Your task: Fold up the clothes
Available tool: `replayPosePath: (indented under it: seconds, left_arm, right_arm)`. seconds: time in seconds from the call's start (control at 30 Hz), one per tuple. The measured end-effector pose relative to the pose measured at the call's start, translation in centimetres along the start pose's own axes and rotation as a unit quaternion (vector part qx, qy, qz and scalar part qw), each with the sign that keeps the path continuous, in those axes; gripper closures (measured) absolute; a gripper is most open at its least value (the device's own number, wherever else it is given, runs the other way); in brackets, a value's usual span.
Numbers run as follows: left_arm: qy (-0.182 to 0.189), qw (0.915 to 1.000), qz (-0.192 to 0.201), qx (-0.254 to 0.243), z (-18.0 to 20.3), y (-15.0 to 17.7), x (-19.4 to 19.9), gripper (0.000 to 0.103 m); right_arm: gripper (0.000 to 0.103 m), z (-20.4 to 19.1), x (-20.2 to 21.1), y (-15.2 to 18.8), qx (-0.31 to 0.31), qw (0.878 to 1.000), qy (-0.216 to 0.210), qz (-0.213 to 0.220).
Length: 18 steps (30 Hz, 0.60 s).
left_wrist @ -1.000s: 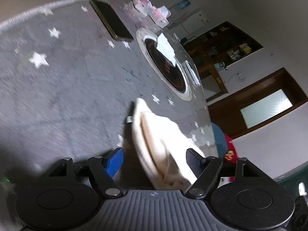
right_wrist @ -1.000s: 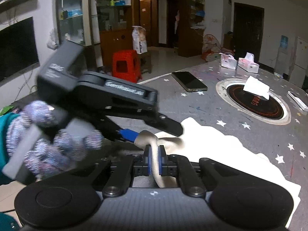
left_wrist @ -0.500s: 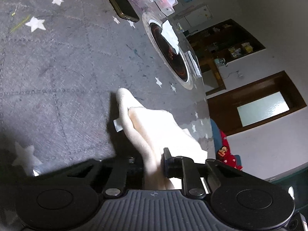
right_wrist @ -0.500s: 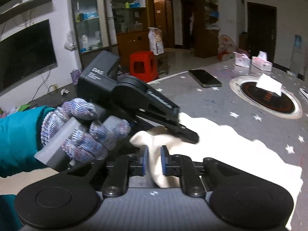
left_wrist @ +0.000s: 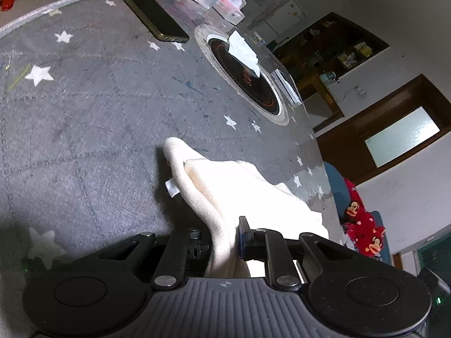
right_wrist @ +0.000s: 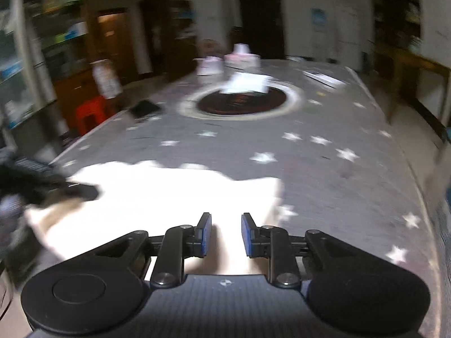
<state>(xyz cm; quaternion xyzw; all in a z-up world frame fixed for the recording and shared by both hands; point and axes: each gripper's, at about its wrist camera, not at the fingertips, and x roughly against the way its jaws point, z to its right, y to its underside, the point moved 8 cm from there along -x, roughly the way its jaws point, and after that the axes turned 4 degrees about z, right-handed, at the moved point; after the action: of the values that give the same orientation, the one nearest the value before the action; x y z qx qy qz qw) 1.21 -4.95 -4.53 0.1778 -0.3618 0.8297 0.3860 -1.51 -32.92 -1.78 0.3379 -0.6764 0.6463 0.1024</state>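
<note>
The fold looks barely started. The cream garment (left_wrist: 225, 186) lies bunched on the star-patterned bench (left_wrist: 84, 107), low and centre in the left wrist view, one edge raised and no tidy crease visible. The left gripper (left_wrist: 225, 233) is pinching that raised edge. The right gripper (right_wrist: 222, 233) sits spread over the garment (right_wrist: 169, 191) at lower centre of its blurred view, holding nothing. Half a second ago it was pinching a bunch of fabric beside the left gripper; it has let go and swung away.
</note>
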Motion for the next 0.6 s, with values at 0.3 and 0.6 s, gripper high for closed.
replayPosePath:
  seconds: [0.3,0.6]
  left_arm:
    - [-0.019,0.9996,0.001,-0.022,0.5,0.1,-0.1,0.086]
    - [-0.034,0.9988,0.004,-0.034,0.9,-0.1,-0.2,0.086]
  right_arm:
    - [0.073,4.5,-2.3,0.5,-0.092,0.996,-0.01,0.0]
    - [0.091,3.3,-3.0,0.3,-0.109,0.993,-0.044,0.002]
